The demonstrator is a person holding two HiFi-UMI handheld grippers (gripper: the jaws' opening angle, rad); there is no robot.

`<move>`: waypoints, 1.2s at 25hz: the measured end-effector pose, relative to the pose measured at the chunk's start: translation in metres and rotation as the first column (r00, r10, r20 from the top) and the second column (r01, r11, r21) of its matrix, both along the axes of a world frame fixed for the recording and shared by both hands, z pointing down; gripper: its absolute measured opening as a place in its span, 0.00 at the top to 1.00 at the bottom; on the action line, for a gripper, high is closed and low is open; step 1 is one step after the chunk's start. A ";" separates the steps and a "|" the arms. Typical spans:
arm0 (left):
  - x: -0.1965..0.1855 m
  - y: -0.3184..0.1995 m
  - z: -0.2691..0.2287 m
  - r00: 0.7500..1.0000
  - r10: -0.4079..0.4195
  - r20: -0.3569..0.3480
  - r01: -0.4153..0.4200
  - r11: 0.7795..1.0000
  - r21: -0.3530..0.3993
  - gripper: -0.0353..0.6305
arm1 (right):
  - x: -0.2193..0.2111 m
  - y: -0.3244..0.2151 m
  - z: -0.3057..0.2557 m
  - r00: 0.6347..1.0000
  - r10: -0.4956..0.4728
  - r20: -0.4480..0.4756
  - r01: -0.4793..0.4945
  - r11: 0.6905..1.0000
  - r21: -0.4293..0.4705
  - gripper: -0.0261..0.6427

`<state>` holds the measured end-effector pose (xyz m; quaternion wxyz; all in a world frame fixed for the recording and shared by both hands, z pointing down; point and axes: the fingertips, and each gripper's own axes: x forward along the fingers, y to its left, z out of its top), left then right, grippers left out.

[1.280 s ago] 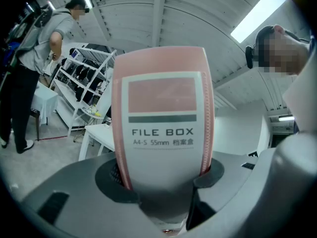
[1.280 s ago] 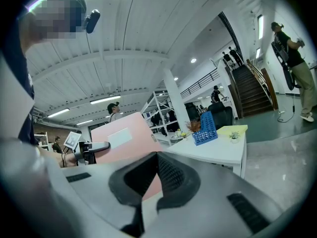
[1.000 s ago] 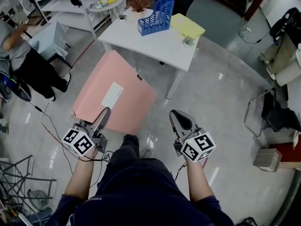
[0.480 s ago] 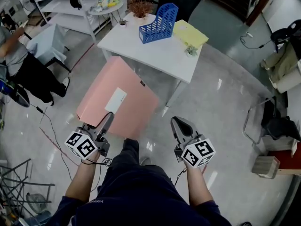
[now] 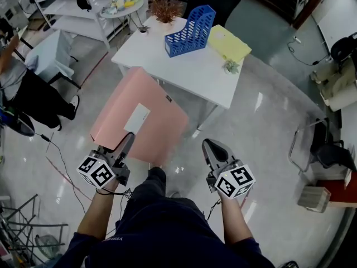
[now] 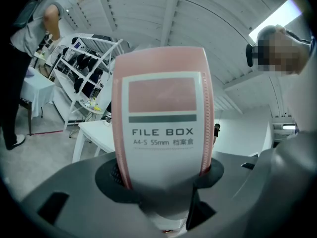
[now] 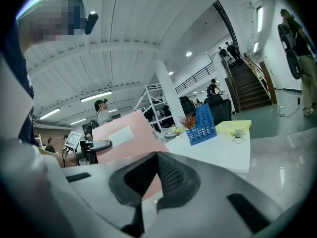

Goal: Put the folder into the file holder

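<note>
My left tongs [image 5: 126,142] pinch the folder [image 5: 140,115] by its spine, bound for the file holder [image 5: 190,24] at twelve o'clock; right tongs [image 5: 215,149] pressed together

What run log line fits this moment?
left hand-held gripper: shut on pink file box | right hand-held gripper: shut, empty | blue plastic file holder: on white table

Bright overhead light, glare on the floor [image 5: 260,101] (fisheye-warped edges)
</note>
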<state>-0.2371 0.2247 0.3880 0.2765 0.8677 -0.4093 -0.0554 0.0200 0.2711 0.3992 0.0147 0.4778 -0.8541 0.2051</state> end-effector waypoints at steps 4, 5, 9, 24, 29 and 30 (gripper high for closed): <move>-0.004 -0.034 0.001 1.000 0.014 -0.004 -0.014 1.000 -0.011 0.53 | -0.007 -0.031 -0.001 1.000 0.010 0.002 -0.010 1.000 -0.008 0.95; -0.005 -0.042 0.001 1.000 0.019 -0.004 -0.019 1.000 -0.012 0.53 | -0.009 -0.038 -0.001 1.000 0.014 0.001 -0.014 1.000 -0.012 0.95; -0.015 -0.075 0.002 1.000 0.028 -0.005 -0.028 0.999 -0.018 0.53 | -0.020 -0.070 0.000 1.000 0.019 0.000 -0.019 1.000 -0.020 0.95; -0.058 -0.166 -0.001 0.997 0.061 -0.037 -0.061 0.998 -0.004 0.53 | -0.066 -0.152 -0.005 0.999 0.051 -0.016 -0.052 0.998 -0.022 0.95; -0.065 -0.184 -0.002 0.997 0.068 -0.040 -0.068 0.998 0.003 0.53 | -0.069 -0.165 -0.005 0.998 0.068 -0.011 -0.069 0.997 -0.024 0.95; -0.065 -0.188 -0.003 0.997 0.068 -0.042 -0.068 0.998 0.003 0.53 | -0.069 -0.169 -0.006 0.998 0.070 -0.012 -0.070 0.997 -0.023 0.95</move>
